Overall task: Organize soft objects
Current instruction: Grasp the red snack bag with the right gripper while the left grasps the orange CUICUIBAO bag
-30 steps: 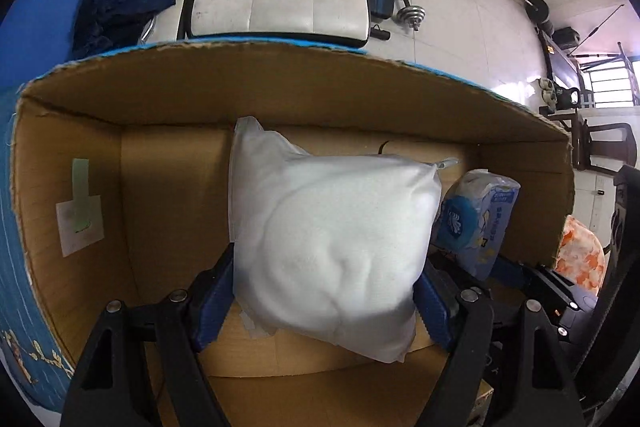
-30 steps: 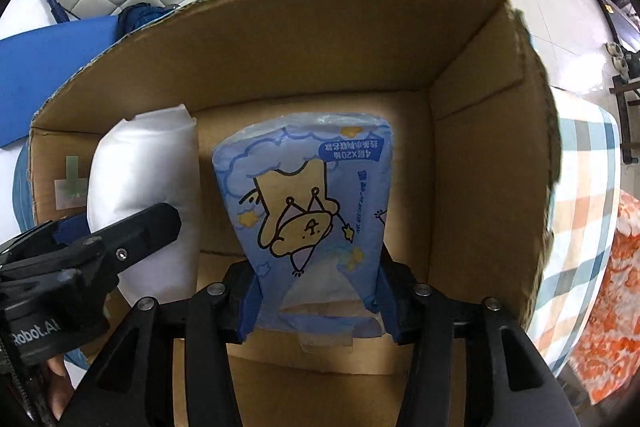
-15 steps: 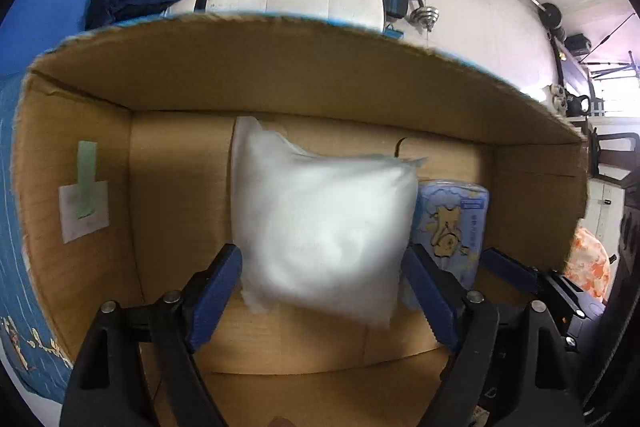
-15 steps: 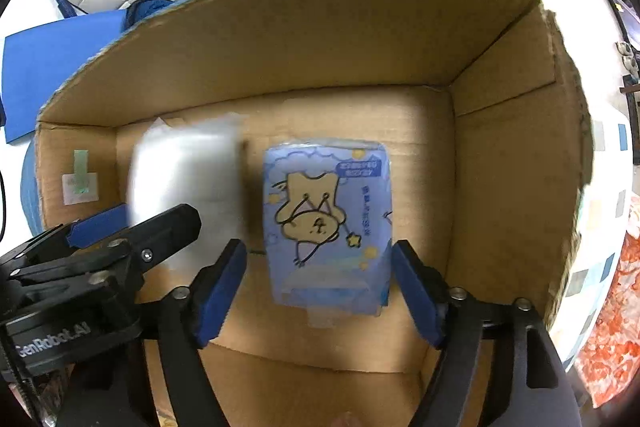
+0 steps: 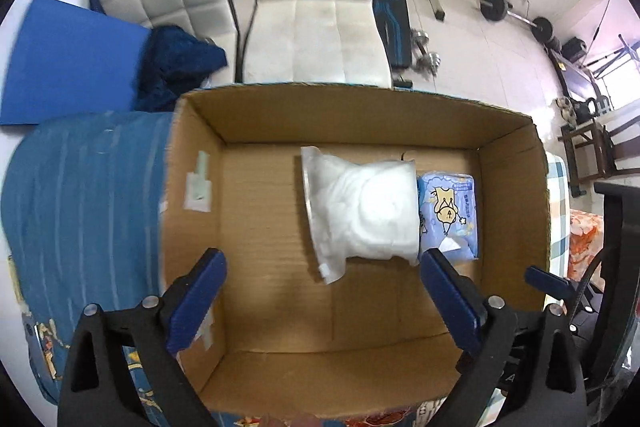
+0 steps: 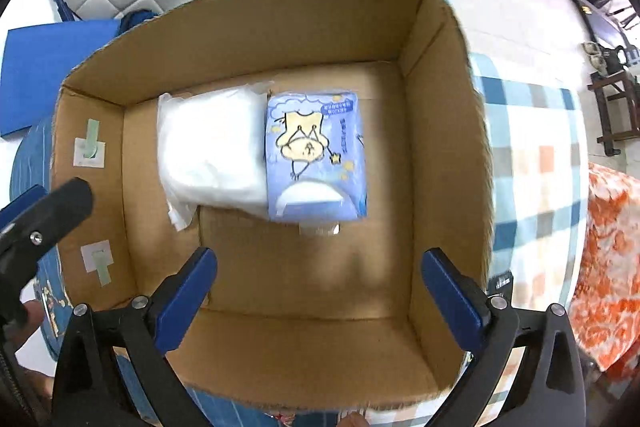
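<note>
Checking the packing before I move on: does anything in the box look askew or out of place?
Little stands out. The white pillow and the blue tissue pack lie flat, side by side and touching, on the floor of the box. The pillow sits slightly rotated, its loose bag corner sticking out toward the near side.

The right gripper (image 6: pixel 318 267) hangs above an open cardboard box (image 6: pixel 440 131), its blue-padded jaws spread wide with nothing between them. On the box floor lie a white soft pack (image 6: pixel 208 147) and a blue tissue pack (image 6: pixel 316 155) printed with a cartoon figure, side by side and touching. Two paper labels (image 6: pixel 90 151) stick to the box's left inner wall. The left gripper (image 6: pixel 36 223) shows at the left edge. A checked cloth (image 6: pixel 528 163) lies right of the box.
</note>
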### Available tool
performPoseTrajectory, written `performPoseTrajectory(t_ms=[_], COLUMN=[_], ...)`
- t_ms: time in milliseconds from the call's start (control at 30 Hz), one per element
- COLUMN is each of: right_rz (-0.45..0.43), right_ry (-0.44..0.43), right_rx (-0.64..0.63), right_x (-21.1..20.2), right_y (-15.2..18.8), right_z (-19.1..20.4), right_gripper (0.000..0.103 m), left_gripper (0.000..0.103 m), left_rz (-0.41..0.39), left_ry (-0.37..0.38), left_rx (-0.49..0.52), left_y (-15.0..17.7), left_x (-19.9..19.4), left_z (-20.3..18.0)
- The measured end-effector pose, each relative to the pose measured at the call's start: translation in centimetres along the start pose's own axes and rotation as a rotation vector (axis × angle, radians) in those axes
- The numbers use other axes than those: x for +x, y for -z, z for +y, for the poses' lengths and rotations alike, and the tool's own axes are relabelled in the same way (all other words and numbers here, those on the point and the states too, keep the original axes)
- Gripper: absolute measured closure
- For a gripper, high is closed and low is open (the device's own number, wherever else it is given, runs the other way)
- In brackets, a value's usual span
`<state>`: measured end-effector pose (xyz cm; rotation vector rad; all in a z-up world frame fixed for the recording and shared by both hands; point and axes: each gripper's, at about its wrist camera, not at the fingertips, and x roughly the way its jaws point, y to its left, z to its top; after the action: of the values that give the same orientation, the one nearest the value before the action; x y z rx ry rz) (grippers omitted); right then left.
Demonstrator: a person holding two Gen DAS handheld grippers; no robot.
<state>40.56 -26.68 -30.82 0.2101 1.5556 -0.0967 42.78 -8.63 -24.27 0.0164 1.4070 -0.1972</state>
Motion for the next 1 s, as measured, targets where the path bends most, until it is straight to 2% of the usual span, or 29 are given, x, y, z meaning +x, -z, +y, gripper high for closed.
performPoseTrajectory(t_ms=[333, 567, 700, 1000], right_rz=[-0.153, -0.254, -0.315, -0.365], right_ry=[0.043, 0.048, 0.047, 0.056], right_rx=[0.015, 0.027, 0.019, -0.006], right_x=[-5.9, -10.6, -13.7, -17.7], right_y=[7.1, 11.3, 13.6, 16.9], right_z=[1.1, 1.0, 1.1, 1.4], right_gripper=[0.0, 0.0, 0.0, 0.0], left_gripper=[0.0, 0.0, 0.0, 0.0], left_rz=[-0.178, -0.233, -0.283, -0.368], left_ry=[-0.049, -0.03, -0.049, -0.09], left_rx=[0.053, 0.066, 0.095, 0.112], left_y=[4.3, 8.0, 9.9, 13.4], left_x=[-5.4, -8.8, -11.3, -15.6], left_z=[-0.6, -1.1, -1.7, -2.3])
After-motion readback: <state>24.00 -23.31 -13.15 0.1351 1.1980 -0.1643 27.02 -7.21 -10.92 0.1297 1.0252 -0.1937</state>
